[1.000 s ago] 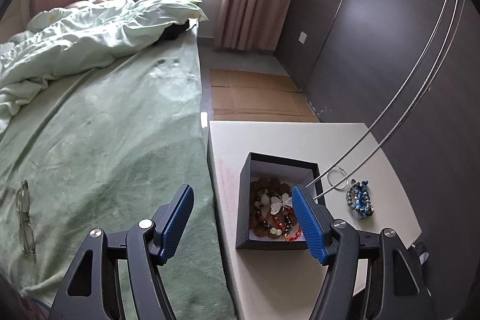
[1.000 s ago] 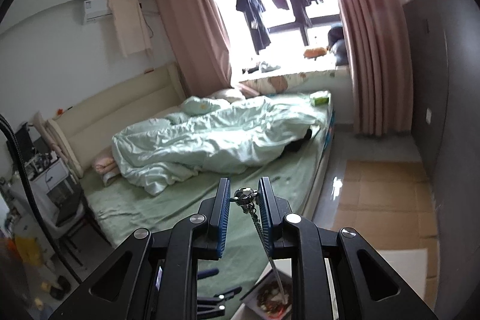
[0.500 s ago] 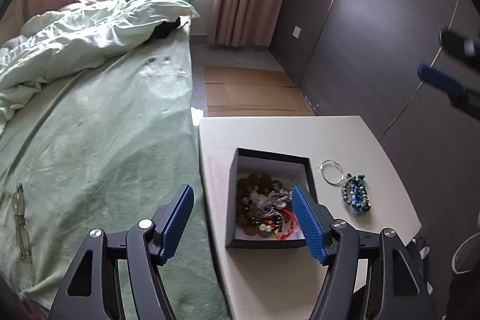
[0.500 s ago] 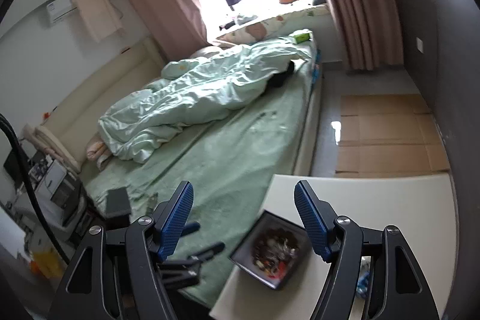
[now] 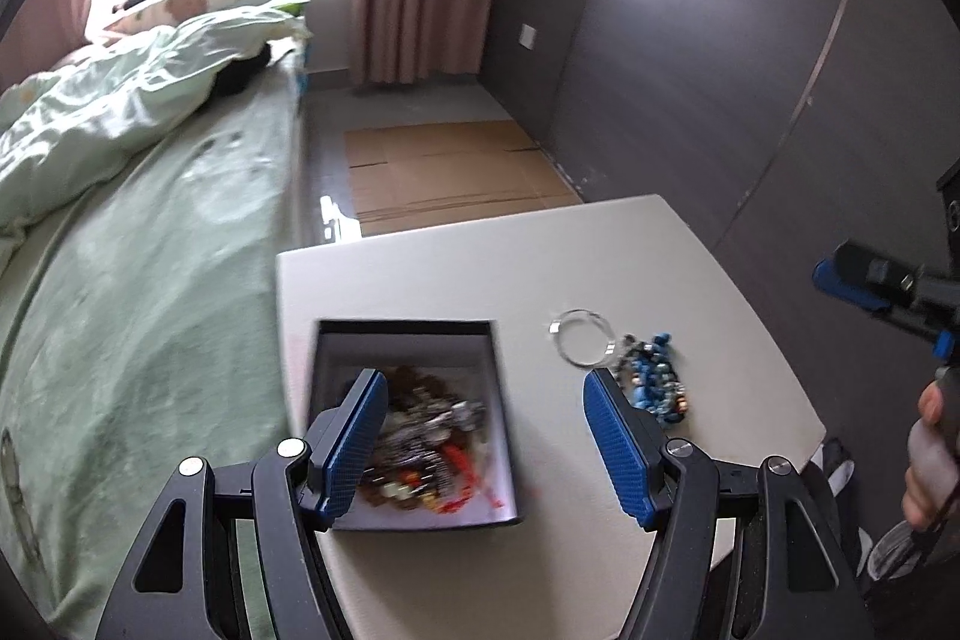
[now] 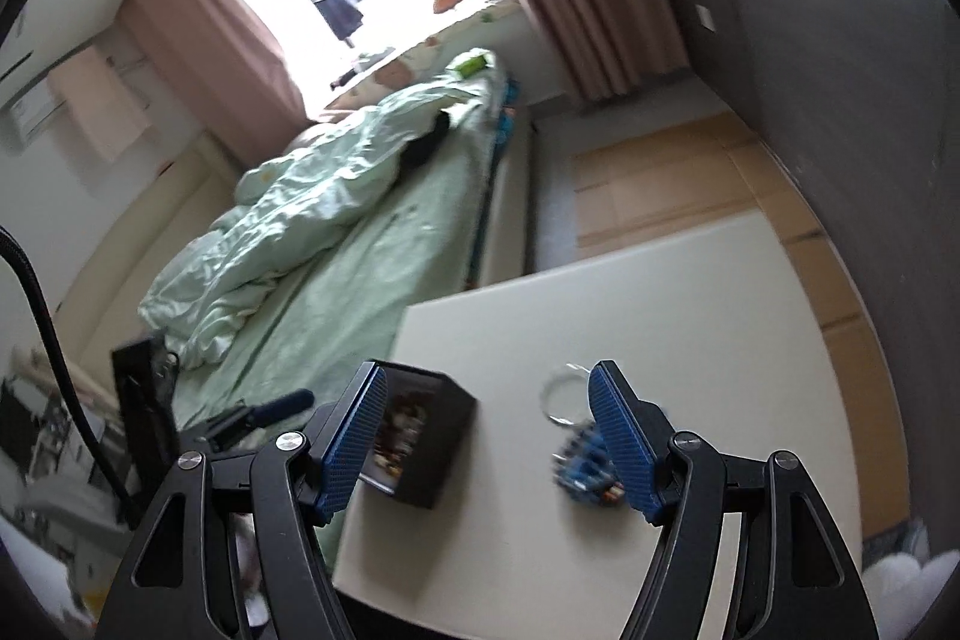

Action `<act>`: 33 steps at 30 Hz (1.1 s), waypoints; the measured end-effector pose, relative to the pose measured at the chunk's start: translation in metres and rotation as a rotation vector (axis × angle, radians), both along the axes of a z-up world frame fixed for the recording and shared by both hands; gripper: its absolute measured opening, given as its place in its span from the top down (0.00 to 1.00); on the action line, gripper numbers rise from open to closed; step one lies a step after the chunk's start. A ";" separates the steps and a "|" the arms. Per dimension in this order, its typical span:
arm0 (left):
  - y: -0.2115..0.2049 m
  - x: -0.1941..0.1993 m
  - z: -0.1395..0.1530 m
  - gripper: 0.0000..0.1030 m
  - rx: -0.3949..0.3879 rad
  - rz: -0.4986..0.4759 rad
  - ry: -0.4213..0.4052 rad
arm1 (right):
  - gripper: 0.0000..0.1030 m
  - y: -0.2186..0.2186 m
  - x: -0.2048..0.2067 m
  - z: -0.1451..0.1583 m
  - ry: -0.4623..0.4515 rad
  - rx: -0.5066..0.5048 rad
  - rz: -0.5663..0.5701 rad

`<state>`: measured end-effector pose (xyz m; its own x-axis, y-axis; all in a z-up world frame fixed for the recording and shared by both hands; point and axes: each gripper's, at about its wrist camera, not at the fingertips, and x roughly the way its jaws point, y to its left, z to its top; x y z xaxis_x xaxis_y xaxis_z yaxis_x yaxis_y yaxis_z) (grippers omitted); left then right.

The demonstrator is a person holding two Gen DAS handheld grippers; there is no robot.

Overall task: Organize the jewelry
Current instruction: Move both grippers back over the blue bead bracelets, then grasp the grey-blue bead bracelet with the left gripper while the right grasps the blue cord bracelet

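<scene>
While empty, claws (image 5: 486, 430) above table (image 5: 480, 256)

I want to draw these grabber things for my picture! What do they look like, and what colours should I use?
Draw each one like a big black claw. The left gripper and right gripper each have two angular black arms with triangle cut-outs and shiny silver bolts. The fingers carry bright blue pads with a ridged, grippy texture. A black cable curves past at the left of the right gripper's view.
</scene>
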<state>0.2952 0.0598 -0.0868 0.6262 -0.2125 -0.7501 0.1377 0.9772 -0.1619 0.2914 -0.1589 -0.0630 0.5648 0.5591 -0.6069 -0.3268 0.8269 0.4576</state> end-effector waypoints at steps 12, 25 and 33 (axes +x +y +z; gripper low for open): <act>-0.074 0.023 -0.023 0.33 -0.030 -0.140 0.080 | 0.32 -0.056 -0.002 -0.057 0.109 0.055 -0.085; -0.098 0.057 -0.068 0.48 -0.084 -0.022 0.273 | 0.32 -0.101 -0.009 -0.099 0.176 0.105 -0.155; -0.102 0.062 -0.088 0.49 -0.145 0.018 0.350 | 0.32 -0.114 -0.012 -0.114 0.191 0.129 -0.165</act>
